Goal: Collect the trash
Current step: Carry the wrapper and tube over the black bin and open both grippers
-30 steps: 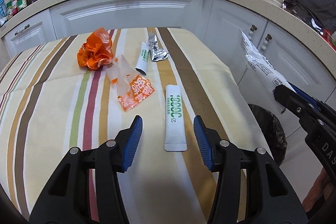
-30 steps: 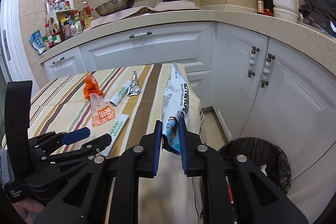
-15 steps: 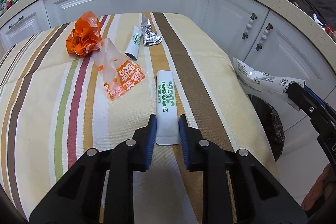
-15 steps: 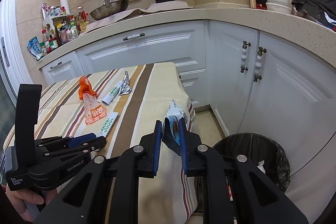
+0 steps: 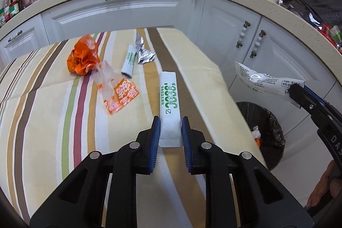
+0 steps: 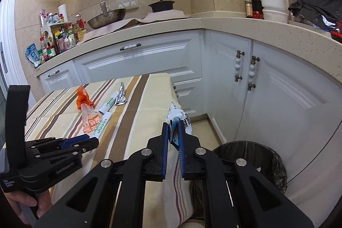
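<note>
Left tool [image 5: 170, 131] pinches white sachet [image 5: 168, 97] near-end, long axis along fingers, on table [image 5: 42, 99]. Right tool [image 6: 173, 138] clamps wrapper [image 6: 178, 119], apparently just short of bin [image 6: 256, 155].

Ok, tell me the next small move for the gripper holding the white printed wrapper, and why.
Probably carry it a little further right and forward, then release. The right gripper is shut on the white printed wrapper, which hangs beside the striped tablecloth, not yet above the black-lined trash bin. The left gripper already pinches the white green-lettered sachet.
</note>
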Available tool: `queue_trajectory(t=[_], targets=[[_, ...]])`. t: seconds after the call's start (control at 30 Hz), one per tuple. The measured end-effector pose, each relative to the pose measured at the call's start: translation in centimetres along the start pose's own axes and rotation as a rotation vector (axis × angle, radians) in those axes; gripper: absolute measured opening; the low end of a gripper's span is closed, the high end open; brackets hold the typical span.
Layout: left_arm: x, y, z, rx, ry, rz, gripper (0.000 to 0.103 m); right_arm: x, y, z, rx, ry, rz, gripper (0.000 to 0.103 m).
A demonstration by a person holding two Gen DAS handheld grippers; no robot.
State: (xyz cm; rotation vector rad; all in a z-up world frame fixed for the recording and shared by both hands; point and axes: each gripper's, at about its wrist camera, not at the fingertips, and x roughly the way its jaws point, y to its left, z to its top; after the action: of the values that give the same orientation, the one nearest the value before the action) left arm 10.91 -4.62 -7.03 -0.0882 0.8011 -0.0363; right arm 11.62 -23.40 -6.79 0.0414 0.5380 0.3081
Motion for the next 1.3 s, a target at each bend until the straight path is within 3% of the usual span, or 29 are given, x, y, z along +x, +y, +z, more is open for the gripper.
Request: queue_trajectory(t=[0.33, 0.53, 0.77, 0.83, 0.87, 0.9, 0.93, 1.3], targets=[[-2.6, -5.0, 1.9, 0.086, -0.087, -0.096, 0.020, -3.8, -5.3, 0.1, 0.053, -0.062, -0.151, 0.010], [-2.1, -10.0, 2.3, 0.168, -0.091, -0.159, 0.020, -4.6, -8.6, -0.8, 0.088, -0.055, -0.239, 0.010], [1.0, -15.8, 2.3, 0.242, -0.052, -0.212, 0.021, -3.7, -11.8, -2.5, 0.134, -0.021, -0.281, 0.010], [2.2, -17.1, 2.0, 0.268, -0.045, -0.196, 0.025, -2.5, -12.8, -3.2, 0.141, 0.004, -0.290, 0.014], [2.8, -17.6, 1.9, 0.277, -0.030, -0.191, 0.035, -2.2, -13.0, -3.5, 0.146, 0.014, -0.297, 0.026], [3.5, -17.8, 1.7, 0.277, -0.011, -0.189, 0.042, -1.6, -13.5, -4.0, 0.157, 0.029, -0.300, 0.037], [3.9, -17.8, 1.6, 0.270, 0.000, -0.185, 0.049, -1.4, -13.7, -4.5, 0.167, 0.036, -0.306, 0.039], [1.9, -13.7, 2.3, 0.201, -0.041, -0.157, 0.053, -1.9, -12.1, -3.5, 0.164, 0.012, -0.286, 0.046]])
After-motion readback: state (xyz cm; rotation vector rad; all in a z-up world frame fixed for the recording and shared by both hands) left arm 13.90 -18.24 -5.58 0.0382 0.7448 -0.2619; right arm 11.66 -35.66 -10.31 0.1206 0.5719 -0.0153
